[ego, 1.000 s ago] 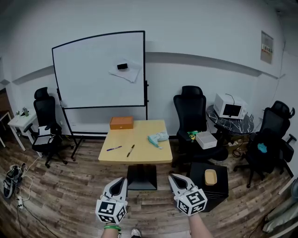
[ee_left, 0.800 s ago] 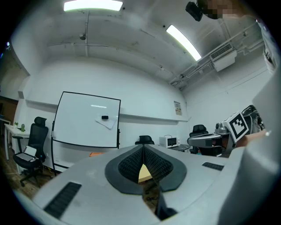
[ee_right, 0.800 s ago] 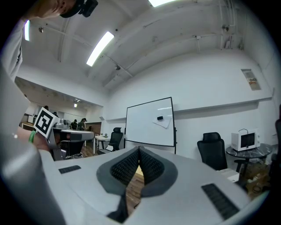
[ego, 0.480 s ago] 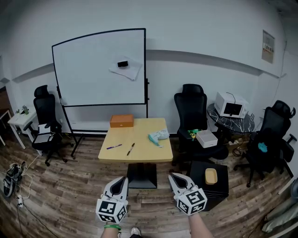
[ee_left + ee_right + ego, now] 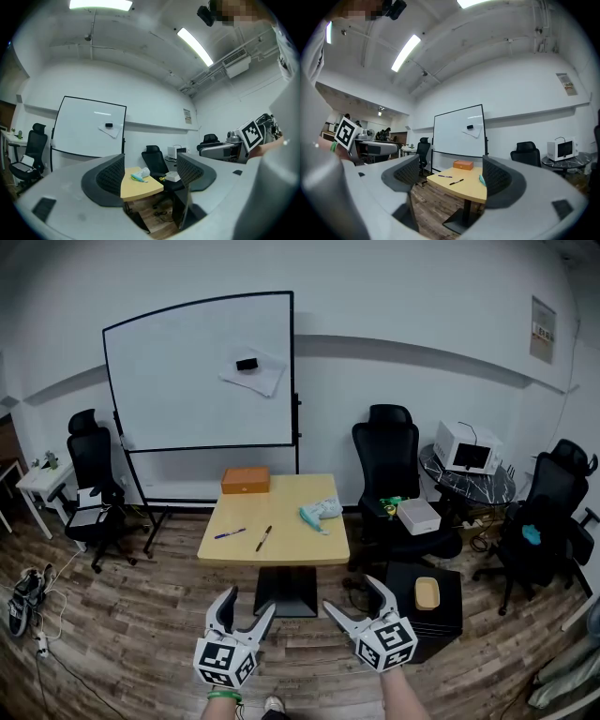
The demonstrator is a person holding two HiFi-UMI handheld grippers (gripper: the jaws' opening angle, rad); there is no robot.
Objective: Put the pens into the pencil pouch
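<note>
A purple pen [image 5: 229, 533] and a black pen [image 5: 263, 538] lie on the yellow table [image 5: 281, 545], well ahead of both grippers. The teal and white pencil pouch [image 5: 319, 513] rests on the table's right side. My left gripper [image 5: 249, 604] is low over the floor; its jaws have just been opening and hold nothing. My right gripper [image 5: 352, 596] beside it is open and empty too. The right gripper view frames both pens [image 5: 445, 176] between its jaws from afar. The left gripper view frames the pouch [image 5: 139, 175].
An orange box [image 5: 245, 480] sits at the table's far edge. Behind it stands a whiteboard [image 5: 199, 376]. Black office chairs [image 5: 389, 460] ring the table. A black cabinet [image 5: 424, 620] with a wooden tray stands to the right, near my right gripper. Wooden floor lies between me and the table.
Both grippers were shut in the earlier frames and now stand with jaws spread wide. Neither hand has shifted noticeably; the pens and pouch lie where they were.
</note>
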